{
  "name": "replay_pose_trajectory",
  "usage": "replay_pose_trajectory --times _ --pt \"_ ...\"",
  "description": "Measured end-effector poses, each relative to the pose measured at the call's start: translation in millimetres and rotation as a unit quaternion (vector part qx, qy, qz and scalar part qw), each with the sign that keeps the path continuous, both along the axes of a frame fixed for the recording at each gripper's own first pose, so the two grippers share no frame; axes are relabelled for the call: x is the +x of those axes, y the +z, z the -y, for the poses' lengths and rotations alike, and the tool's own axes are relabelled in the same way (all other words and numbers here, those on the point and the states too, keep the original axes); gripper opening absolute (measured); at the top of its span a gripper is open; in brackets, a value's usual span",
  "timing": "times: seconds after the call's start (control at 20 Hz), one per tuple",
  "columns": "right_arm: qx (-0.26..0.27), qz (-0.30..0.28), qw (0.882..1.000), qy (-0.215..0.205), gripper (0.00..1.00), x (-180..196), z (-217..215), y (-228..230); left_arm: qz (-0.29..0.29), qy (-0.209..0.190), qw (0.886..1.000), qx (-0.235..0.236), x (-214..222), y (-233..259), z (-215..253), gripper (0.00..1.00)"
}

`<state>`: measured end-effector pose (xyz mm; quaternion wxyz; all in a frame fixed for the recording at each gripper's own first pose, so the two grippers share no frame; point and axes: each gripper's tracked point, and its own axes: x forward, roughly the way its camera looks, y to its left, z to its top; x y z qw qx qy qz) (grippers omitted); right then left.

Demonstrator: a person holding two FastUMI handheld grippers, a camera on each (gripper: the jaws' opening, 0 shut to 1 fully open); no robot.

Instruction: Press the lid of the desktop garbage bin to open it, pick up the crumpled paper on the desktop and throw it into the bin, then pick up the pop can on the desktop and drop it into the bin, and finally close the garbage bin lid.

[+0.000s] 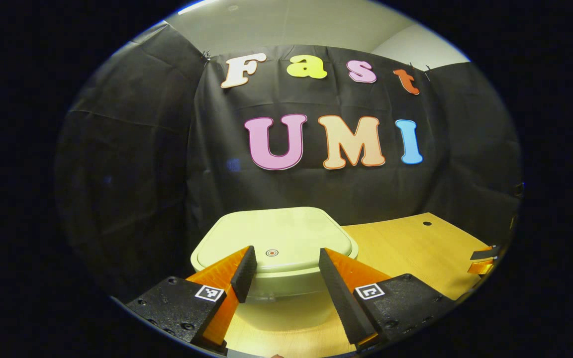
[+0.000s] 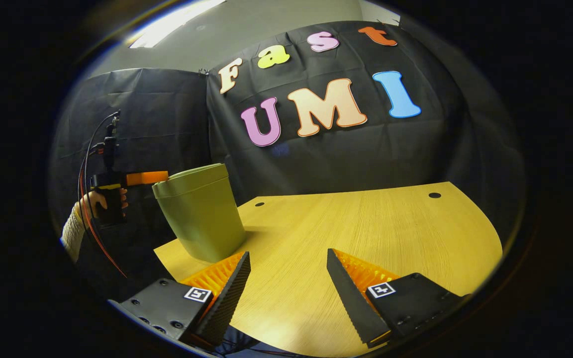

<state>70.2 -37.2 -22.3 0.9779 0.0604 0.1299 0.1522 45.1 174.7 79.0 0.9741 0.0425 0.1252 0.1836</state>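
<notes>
Booth: black cloth hangs all around as the wall, with a pale ceiling above it.
Table: a light wooden desktop (image 2: 366, 233) with a rounded far edge and two small dark holes near the back, seen in the right gripper view.
Bin: the pale green plastic desktop garbage bin (image 2: 202, 219) stands at the table's left end, upright, tapering toward its base.
Lid: the flat, rounded-square pale green lid (image 1: 276, 236) is down on the bin, and a small round target mark sits near its front edge in the left gripper view.
Left gripper: the left gripper (image 1: 282, 271) hovers just in front of the bin at lid height, fingers spread apart with nothing between them, framing that target mark; whether the tips touch the lid I cannot tell.
Same tool from across the table: in the right gripper view the left gripper (image 2: 159, 176) reaches the bin's upper rim from the left, held by a hand (image 2: 102, 199) with a knitted cream sleeve (image 2: 72, 231), cables trailing behind it.
Right gripper: the right gripper (image 2: 289, 276) hangs over bare wood to the right of the bin, fingers wide apart, holding nothing.
Far right edge: in the left gripper view the right gripper (image 1: 483, 258) peeks in low over the table's right side.
</notes>
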Motion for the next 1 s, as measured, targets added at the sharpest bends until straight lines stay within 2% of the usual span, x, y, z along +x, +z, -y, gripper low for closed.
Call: replay_pose_trajectory --times 0.3,0.55,0.7,0.75,1.0 --pt "0.003 -0.001 1.000 -0.001 0.98 0.0 2.9 0.8 -0.040 -0.011 0.999 0.021 0.6 0.5 -0.1 0.81" --pt "0.008 -0.003 1.000 -0.005 0.98 1.6 7.2 0.2 0.007 -0.001 0.999 -0.041 1.8 9.0 -1.4 0.80" --pt "0.009 -0.008 1.000 -0.008 0.98 3.7 7.8 -3.0 0.034 0.022 0.994 -0.097 4.4 11.4 -7.4 0.79" --pt "0.009 -0.011 1.000 -0.007 0.98 4.6 7.3 -5.1 0.032 0.030 0.994 -0.102 5.7 10.0 -7.8 0.77" --pt "0.003 -0.017 1.000 0.001 0.98 3.9 1.0 -8.7 -0.004 0.060 0.996 -0.060 6.0 3.4 -13.1 0.76"
